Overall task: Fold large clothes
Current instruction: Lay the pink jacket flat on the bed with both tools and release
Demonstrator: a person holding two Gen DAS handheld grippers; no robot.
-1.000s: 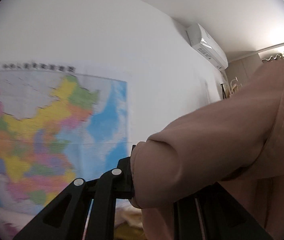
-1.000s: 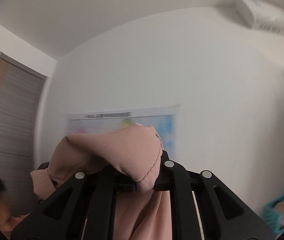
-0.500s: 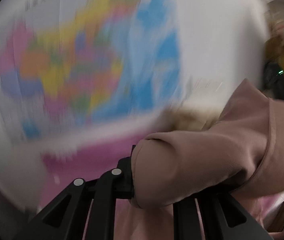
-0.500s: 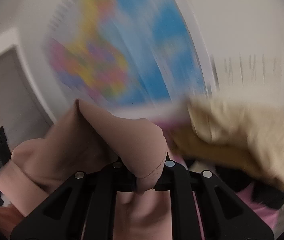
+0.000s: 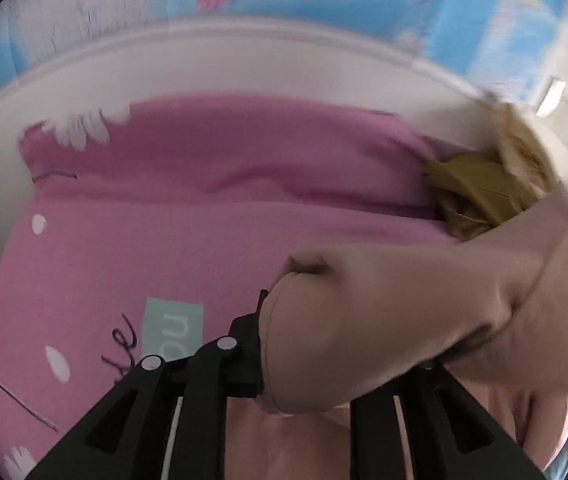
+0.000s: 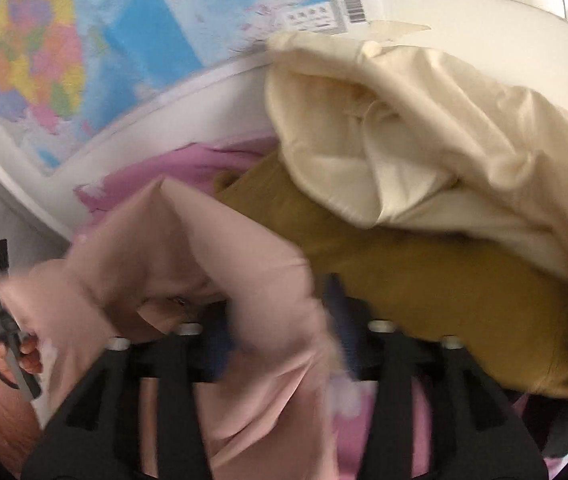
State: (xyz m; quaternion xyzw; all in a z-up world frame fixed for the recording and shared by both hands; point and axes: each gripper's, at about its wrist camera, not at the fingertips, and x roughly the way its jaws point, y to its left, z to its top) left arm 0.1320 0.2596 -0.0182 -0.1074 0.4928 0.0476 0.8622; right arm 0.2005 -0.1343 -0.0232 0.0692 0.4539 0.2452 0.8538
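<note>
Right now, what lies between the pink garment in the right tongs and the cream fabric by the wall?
In the right wrist view, a mustard-brown garment lies between the pink garment and the cream fabric.
</note>
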